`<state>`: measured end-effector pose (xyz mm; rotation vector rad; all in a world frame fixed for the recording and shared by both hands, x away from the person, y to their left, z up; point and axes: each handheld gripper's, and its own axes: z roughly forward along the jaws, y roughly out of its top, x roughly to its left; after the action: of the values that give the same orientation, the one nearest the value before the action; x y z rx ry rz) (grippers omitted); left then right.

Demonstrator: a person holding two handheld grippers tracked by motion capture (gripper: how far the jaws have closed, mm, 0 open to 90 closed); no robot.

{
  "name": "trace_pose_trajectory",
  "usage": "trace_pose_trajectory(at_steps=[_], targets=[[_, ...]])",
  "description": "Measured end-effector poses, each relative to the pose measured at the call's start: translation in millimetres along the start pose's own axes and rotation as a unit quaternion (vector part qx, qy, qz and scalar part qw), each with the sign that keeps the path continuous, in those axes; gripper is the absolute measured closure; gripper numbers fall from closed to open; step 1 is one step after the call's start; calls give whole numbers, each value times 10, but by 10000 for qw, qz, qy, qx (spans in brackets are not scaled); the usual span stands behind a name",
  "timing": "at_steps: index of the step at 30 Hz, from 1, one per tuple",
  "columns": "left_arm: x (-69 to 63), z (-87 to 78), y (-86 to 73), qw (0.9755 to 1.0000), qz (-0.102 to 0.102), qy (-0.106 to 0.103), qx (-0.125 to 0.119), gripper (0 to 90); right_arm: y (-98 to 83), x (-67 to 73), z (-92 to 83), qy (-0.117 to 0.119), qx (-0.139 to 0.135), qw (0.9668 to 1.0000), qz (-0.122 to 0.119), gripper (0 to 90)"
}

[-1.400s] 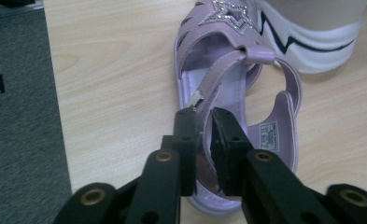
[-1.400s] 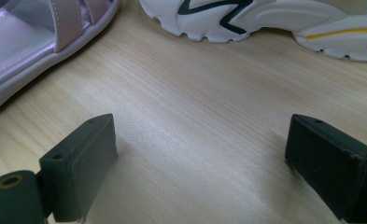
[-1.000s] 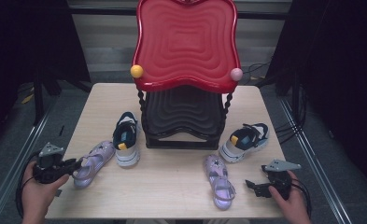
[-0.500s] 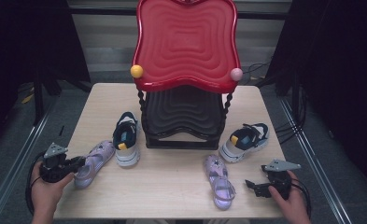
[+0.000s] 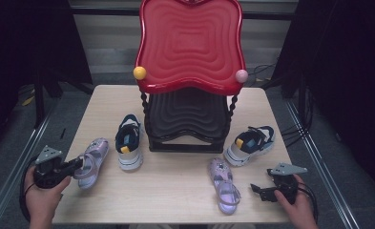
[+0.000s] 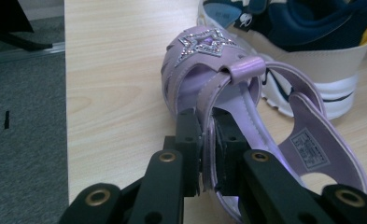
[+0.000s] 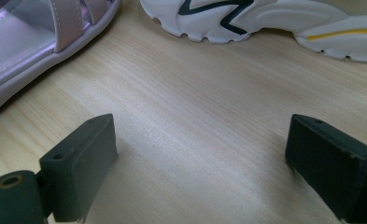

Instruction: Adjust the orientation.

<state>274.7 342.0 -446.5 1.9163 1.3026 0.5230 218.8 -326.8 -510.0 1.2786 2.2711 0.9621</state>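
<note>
The left claw (image 6: 208, 154) has just been closing, and its jaws now pinch the side strap of the left sandal (image 6: 228, 112) between the pads. That sandal, lilac with a glittery star on its toe, lies on the desk (image 5: 175, 181) near the left edge, just beside a navy sneaker (image 5: 128, 143). In the high view the left claw (image 5: 78, 164) reaches level from the left hand (image 5: 42, 191) into the sandal's heel end.

The right claw (image 7: 200, 163) stands wide open over bare desk, gripping nothing. A second sandal (image 5: 224, 186) lies near it to its left, and a white sneaker (image 5: 249, 144) sits beyond, beside the black-and-red rack (image 5: 190, 114).
</note>
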Motion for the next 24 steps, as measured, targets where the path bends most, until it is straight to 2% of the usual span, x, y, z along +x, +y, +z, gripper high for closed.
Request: trace_pose_trajectory(at_steps=[9, 17, 24], targets=[[-60, -117, 41, 9996, 6, -123, -257, 825, 0, 0, 0, -1, 0, 10000, -1, 83], [-115, -189, 101, 9993, 70, -260, -253, 825, 0, 0, 0, -1, 0, 10000, -1, 82], [-225, -261, 235, 9983, 190, -461, -302, 825, 0, 1, 0, -1, 2, 10000, 6, 82]])
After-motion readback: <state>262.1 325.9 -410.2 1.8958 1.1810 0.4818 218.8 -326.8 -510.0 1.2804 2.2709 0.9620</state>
